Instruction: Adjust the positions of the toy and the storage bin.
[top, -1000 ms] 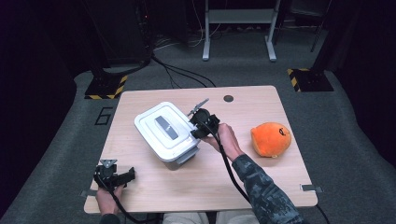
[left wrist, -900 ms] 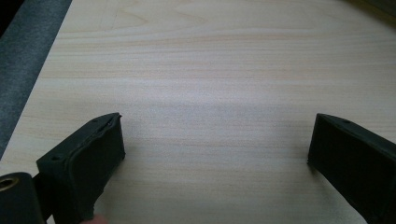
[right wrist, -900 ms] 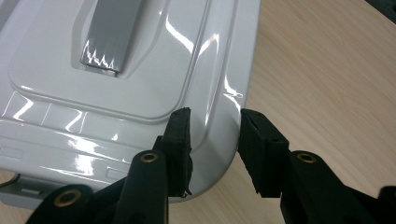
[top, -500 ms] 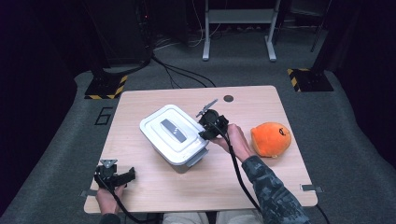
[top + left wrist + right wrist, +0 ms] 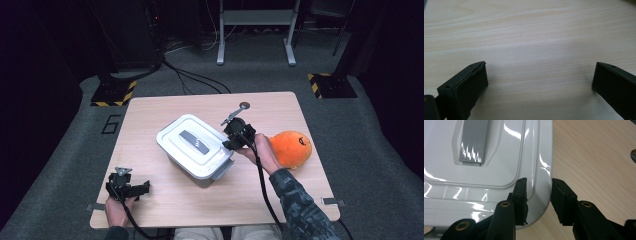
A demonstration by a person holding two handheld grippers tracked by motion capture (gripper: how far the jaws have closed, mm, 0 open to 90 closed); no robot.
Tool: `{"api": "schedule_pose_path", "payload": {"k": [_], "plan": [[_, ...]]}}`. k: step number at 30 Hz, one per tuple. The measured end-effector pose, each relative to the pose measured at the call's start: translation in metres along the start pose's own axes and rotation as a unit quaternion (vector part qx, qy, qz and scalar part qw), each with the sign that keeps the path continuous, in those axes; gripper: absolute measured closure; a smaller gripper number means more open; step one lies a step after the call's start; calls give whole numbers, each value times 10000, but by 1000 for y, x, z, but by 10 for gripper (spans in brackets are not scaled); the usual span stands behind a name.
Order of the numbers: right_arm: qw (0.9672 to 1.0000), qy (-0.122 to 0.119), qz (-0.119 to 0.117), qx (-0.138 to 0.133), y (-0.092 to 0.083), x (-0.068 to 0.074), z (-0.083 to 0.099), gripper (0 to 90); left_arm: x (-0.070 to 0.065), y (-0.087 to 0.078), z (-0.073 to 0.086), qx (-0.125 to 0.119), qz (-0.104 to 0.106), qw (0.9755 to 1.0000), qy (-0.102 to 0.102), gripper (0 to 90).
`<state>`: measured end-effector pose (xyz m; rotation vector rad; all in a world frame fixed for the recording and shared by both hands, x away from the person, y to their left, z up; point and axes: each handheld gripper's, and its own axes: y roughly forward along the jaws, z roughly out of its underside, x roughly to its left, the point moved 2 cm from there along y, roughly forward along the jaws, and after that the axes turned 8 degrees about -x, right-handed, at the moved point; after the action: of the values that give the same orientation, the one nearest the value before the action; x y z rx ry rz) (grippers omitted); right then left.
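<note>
"6" on the floor mat (image 5: pixel 111 124)

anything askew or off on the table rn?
The white lidded box sits skewed, its sides at an angle to the table edges. The right gripper is shut on the rim at one lid corner. No spill or damage shows. The orange plush lies to its right; the left gripper is open over bare wood.

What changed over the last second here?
The right gripper, shut on the white box at its lid rim, has dragged the box rightward toward the orange plush toy. The left gripper stayed open over the table; the toy kept its place.
</note>
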<state>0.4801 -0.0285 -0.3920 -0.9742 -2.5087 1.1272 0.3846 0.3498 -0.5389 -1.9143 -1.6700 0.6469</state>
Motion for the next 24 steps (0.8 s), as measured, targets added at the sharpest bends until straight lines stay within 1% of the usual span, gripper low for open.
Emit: {"api": "schedule_pose_path", "payload": {"k": [2,4,5,7,8,9,10,11,12,13,14,15,16,18,19,20,22,24], "plan": [[10000,23,21,-7,-2,-3,2,651,-4,0,-5,32,123,9999,-24,0],[10000,6,26,-15,-3,-6,4,651,-8,0,-10,-38,224,9997,-16,0],[10000,76,29,-7,-4,-7,6,651,-9,-1,-11,-34,249,9997,-25,0],[10000,33,70,-6,-5,-9,7,650,-13,-3,-18,-115,394,9991,-63,0],[9999,22,115,-1,-7,-11,8,650,-13,-4,-19,-90,416,9991,-59,0],[9999,65,138,19,-7,-11,9,650,-15,-5,-22,-146,458,9988,-32,0],[9999,3,163,23,-8,-13,10,650,-16,-6,-25,-192,487,9986,-43,0],[9998,8,192,7,-10,-16,11,650,-17,-7,-27,-202,524,9984,-65,0],[9997,88,205,24,-11,-16,12,649,-18,-8,-30,-231,566,9981,-83,0],[9998,55,200,10,-11,-18,14,648,-19,-10,-34,-283,604,9977,-98,0],[9997,89,227,-5,-12,-20,15,648,-19,-11,-37,-294,626,9975,-109,0],[9998,45,214,-16,-13,-22,16,647,-21,-12,-41,-363,697,9968,-131,0],[9997,87,233,-19,-14,-23,17,647,-22,-13,-44,-376,708,9967,-117,0],[9996,80,285,-27,-14,-25,18,646,-27,-16,-51,-448,787,9958,-108,0],[9995,35,315,-1,-15,-27,18,645,-29,-17,-54,-456,820,9956,-76,0],[9993,96,360,-15,-15,-27,18,645,-31,-18,-57,-477,844,9953,-56,0],[9993,81,370,-17,-15,-29,19,641,-35,-20,-64,-519,892,9947,-16,0],[9989,157,434,-43,-16,-30,20,639,-39,-22,-71,-566,951,9939,-11,0]]}}
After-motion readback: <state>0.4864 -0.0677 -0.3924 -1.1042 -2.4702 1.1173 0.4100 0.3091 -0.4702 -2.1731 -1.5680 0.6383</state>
